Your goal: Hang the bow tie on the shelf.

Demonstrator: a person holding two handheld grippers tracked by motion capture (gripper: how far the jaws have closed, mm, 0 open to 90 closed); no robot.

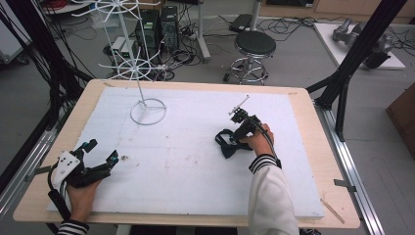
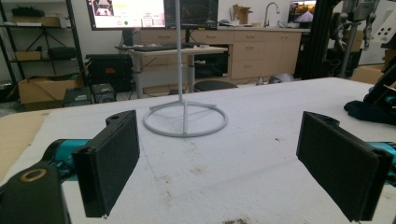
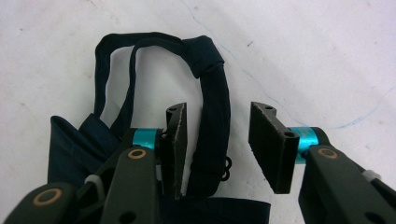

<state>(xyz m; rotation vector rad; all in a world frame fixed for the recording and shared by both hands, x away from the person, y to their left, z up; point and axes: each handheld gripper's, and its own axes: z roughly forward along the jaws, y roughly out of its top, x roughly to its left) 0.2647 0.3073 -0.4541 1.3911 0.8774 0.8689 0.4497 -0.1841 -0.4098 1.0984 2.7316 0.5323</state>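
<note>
Right gripper (image 3: 217, 144) jaws part-open around bow tie (image 3: 212, 126) band, unclamped; band may slip. Left gripper (image 2: 233, 158) open, idle.

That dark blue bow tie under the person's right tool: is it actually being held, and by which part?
Not held yet. The right tool straddles the bow tie's neck band; one pad touches it, the other stands clear. The left tool is open, with nothing in it.

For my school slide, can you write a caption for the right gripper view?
The right claw straddles the strap of a dark blue bow tie on the white table, not yet squeezing it.
</note>
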